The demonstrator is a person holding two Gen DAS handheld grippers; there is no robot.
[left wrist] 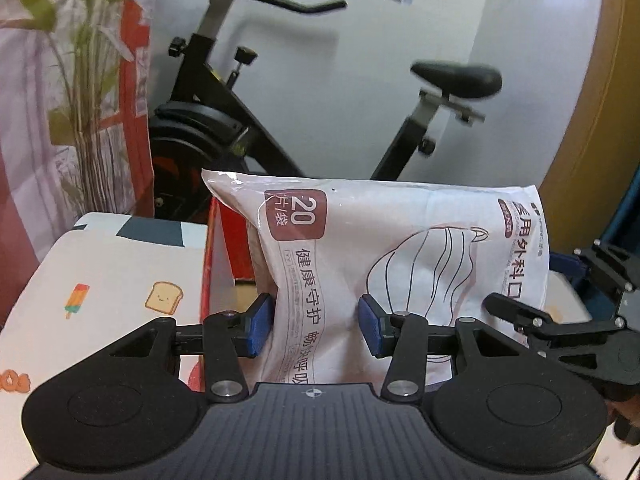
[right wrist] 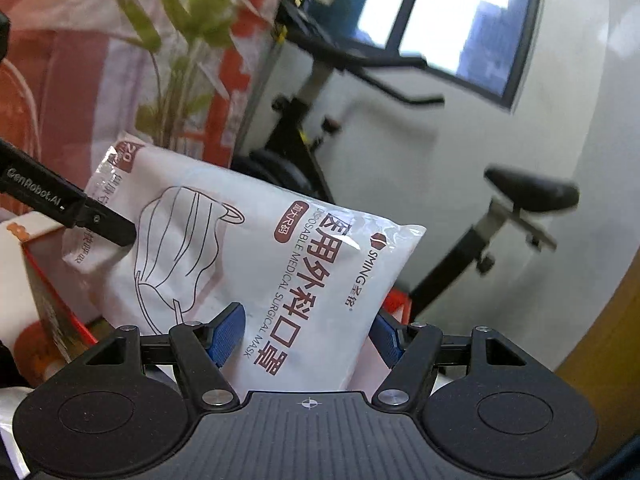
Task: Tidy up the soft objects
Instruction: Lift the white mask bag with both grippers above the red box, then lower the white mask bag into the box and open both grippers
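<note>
Mask pack [left wrist: 400,248] is the landmark: white plastic bag w/ mask drawing, brown "20" badge and printed text, held up in the air by both grippers, above an open red box [left wrist: 228,248].

Left gripper [left wrist: 316,324]: blue pads [left wrist: 262,324] clamp the pack's lower edge on the badge end, plastic pinched and creased between them, fingers roughly half closed. In the right wrist view, one black left-gripper finger reaches the pack's far end.

Right gripper [right wrist: 306,338]: jaws a bit wider, closed on the other end of the pack, one pad [right wrist: 226,334] in front of the printed face, the other behind it. In the left wrist view it [left wrist: 560,320] sits at the pack's right edge.

Behind the pack: black exercise bike [left wrist: 224,120] against a white wall. Left of pack: plant [left wrist: 92,80], and a cloth [left wrist: 100,280] w/ toast and ice-lolly prints under the box. Window [right wrist: 460,24] above the pack, behind the bike.
</note>
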